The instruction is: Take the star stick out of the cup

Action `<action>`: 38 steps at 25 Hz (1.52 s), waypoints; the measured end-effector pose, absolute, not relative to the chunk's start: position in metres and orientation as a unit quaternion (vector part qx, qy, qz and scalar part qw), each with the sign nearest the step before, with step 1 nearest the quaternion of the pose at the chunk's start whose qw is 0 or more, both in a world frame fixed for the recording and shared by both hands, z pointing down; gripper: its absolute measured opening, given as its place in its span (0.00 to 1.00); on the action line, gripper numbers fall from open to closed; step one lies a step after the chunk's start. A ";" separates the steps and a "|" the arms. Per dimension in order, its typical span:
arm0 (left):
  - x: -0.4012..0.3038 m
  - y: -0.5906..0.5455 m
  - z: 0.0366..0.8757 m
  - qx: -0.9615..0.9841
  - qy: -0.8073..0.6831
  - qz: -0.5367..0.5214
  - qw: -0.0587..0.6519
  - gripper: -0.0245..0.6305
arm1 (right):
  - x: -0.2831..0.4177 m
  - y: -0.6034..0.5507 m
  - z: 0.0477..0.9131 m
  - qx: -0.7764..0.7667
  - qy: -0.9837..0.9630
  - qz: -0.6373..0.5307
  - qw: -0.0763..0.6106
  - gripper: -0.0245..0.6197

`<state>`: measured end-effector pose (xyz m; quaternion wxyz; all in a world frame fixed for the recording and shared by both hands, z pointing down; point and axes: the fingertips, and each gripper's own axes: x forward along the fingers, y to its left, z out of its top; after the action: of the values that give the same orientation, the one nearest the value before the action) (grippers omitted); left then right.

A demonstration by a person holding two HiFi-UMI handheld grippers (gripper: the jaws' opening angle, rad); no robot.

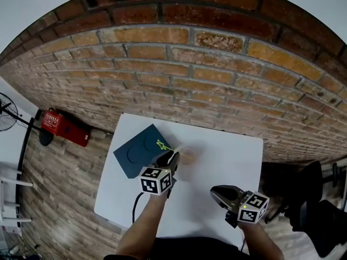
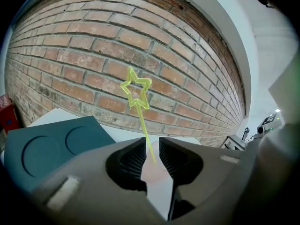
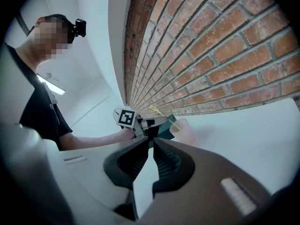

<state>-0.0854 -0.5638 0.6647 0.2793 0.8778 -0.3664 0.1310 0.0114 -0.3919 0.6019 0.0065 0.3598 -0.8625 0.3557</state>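
Tongs first: my right gripper (image 3: 153, 142) hangs idle close to me, jaws pressed together on nothing. My left gripper (image 2: 150, 143) is out at the cup (image 3: 183, 130), jaws spread a little. The star stick (image 2: 144, 125) runs up through the gap, and neither pad seems to touch it. To do this well I'd centre the shaft and close gently just above the rim. Then I'd lift along the stick's lean so the light cup isn't dragged or tipped. Count: two grippers, one cup, one stick standing in it, one teal block (image 2: 51, 142) with two round recesses nearby, one white table (image 1: 227, 156), brick wall (image 2: 93, 46) behind.
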 end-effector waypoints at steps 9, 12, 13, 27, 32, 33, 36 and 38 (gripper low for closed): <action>-0.083 -0.572 0.680 0.875 -0.362 0.131 0.293 0.12 | 0.015 -0.388 0.594 0.360 -0.864 0.351 0.002 0.08; -0.083 -0.574 0.681 0.875 -0.362 0.124 0.296 0.12 | 0.016 -0.384 0.592 0.360 -0.865 0.349 0.006 0.08; -0.084 -0.575 0.681 0.874 -0.364 0.121 0.297 0.12 | 0.017 -0.383 0.592 0.361 -0.865 0.349 0.007 0.07; -0.080 -0.572 0.618 0.892 -0.367 0.067 0.258 0.07 | 0.017 -0.355 0.570 0.363 -0.870 0.335 0.006 0.07; -0.075 -0.556 0.569 0.902 -0.374 0.050 0.209 0.07 | 0.018 -0.324 0.570 0.352 -0.872 0.341 -0.001 0.07; -0.075 -0.549 0.560 0.903 -0.376 0.048 0.201 0.07 | 0.020 -0.318 0.568 0.351 -0.871 0.342 -0.005 0.07; -0.076 -0.529 0.536 0.904 -0.383 0.041 0.187 0.07 | 0.025 -0.305 0.563 0.345 -0.875 0.339 -0.014 0.07; -0.079 -0.513 0.522 0.902 -0.390 0.035 0.183 0.07 | 0.028 -0.296 0.560 0.337 -0.880 0.335 -0.020 0.06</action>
<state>-0.0791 -0.5125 0.5218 0.1827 0.9018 -0.3900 0.0353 0.0276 -0.2963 0.5600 -0.0197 0.3374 -0.8796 0.3347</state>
